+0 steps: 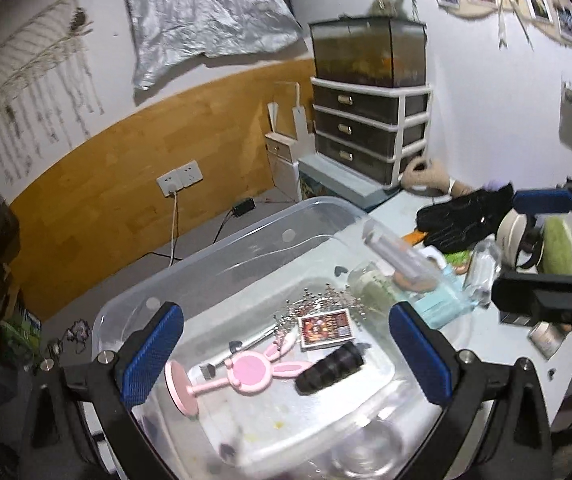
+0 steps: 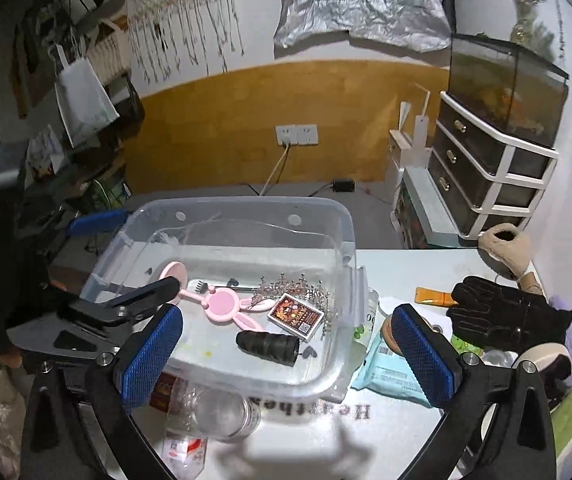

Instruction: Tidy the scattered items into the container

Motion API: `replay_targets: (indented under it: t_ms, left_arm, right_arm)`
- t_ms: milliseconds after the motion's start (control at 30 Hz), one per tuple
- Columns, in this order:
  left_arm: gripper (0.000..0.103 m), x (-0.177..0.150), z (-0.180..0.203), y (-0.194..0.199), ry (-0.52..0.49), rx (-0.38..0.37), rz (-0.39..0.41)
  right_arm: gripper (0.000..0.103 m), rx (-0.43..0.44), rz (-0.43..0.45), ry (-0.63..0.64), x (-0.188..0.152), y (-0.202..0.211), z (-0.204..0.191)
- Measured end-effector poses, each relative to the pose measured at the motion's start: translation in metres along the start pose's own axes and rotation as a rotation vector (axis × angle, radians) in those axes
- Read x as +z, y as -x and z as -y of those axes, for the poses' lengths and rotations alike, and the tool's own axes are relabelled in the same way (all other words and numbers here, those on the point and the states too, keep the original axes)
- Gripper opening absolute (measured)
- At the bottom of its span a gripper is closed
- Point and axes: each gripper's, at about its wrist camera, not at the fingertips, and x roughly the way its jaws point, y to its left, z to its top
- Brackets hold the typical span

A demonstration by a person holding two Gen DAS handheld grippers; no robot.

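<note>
One clear container (image 2: 342,216) sits ahead of the grippers, holding one pink rabbit mirror (image 2: 222,304), one card box (image 2: 295,316), one black cylinder (image 2: 268,347) and one tiara (image 2: 290,286). To their right lie one black glove (image 2: 506,316) and one wipes pack (image 2: 390,372).

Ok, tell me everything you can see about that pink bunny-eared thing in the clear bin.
The pink bunny stand looks like glossy plastic: a round face with a paler centre, two long ears and a thin stem ending in a round base disc. It lies flat on its side on the floor of the clear bin, ears toward the card box, beside the black ribbed cylinder. Neither pair of tongs touches it.
</note>
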Motion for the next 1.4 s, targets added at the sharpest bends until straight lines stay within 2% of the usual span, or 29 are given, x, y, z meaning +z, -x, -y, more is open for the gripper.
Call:
replay_targets:
  t_ms: [300,567,767,1100,1400]
  left_arm:
    - [0.103,-0.031,0.009,0.057,0.188,0.078,0.058]
    - [0.103,-0.059,0.023,0.100,0.280,0.166,0.091]
    - [0.103,-0.080,0.043,0.123,0.309,0.226,0.104]
    - [0.103,-0.112,0.065,0.143,0.382,0.254,0.108]
    - [0.103,-0.130,0.073,0.151,0.386,0.294,0.092]
  right_arm:
    - [0.103,-0.003,0.104,0.019,-0.027,0.053,0.009]
    - [0.103,-0.011,0.168,0.030,-0.057,0.089,0.019]
    - [0.103,-0.013,0.182,0.027,-0.080,0.104,0.025]
    - [0.103,-0.010,0.181,0.037,-0.107,0.118,0.029]
    - [0.103,-0.002,0.169,0.034,-0.121,0.120,0.035]
